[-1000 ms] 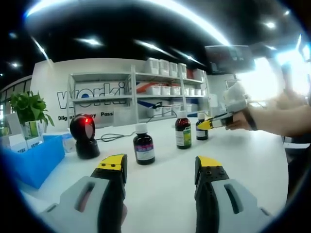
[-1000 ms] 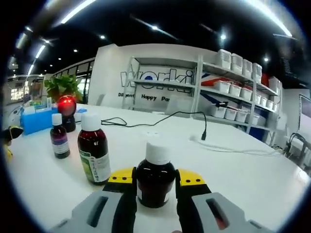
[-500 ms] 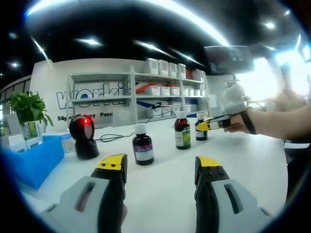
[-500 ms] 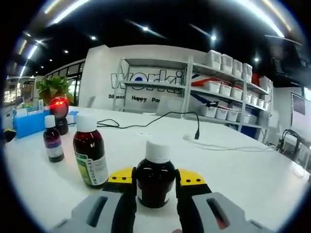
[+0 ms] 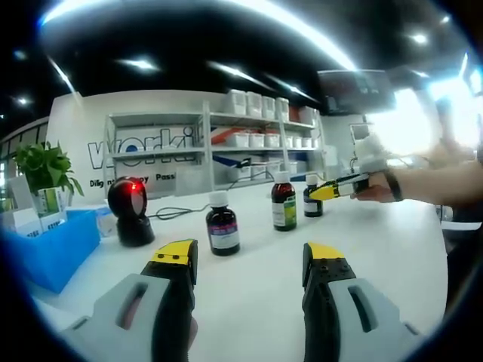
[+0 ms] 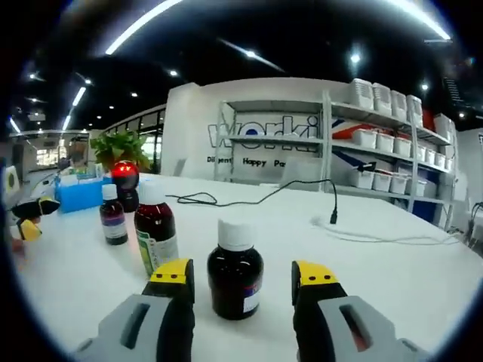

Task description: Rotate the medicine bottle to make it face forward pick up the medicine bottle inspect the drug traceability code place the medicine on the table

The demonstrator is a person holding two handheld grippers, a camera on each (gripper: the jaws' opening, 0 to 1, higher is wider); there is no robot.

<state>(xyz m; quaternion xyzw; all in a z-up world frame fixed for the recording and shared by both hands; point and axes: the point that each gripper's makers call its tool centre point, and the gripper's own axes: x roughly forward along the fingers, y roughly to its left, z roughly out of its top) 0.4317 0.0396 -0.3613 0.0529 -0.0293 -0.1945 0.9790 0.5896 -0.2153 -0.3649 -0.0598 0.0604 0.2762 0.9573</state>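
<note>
Three brown medicine bottles with white caps stand in a row on the white table (image 6: pixel 392 279). The nearest dark bottle (image 6: pixel 235 270) stands upright between the jaws of my right gripper (image 6: pixel 243 273), which is open, with a gap on each side. A corner of its label shows at its lower right. Left of it are a green-labelled bottle (image 6: pixel 155 237) and a small purple-labelled bottle (image 6: pixel 113 217). In the left gripper view the same row reads purple-labelled bottle (image 5: pixel 223 226), green-labelled bottle (image 5: pixel 284 204), dark bottle (image 5: pixel 312 197), with the right gripper (image 5: pixel 326 191) beside the last. My left gripper (image 5: pixel 249 256) is open over bare table, holding nothing.
A black barcode scanner (image 5: pixel 130 210) with a red light stands left of the bottles, its cable (image 6: pixel 256 200) trailing across the table. A blue bin (image 5: pixel 53 253) and a potted plant (image 5: pixel 45 170) sit at the far left. Shelves with white boxes (image 5: pixel 256 105) line the back wall.
My right gripper has opened and let go of the dark bottle, which now stands free on the table between the jaws. The left gripper has stayed put.
</note>
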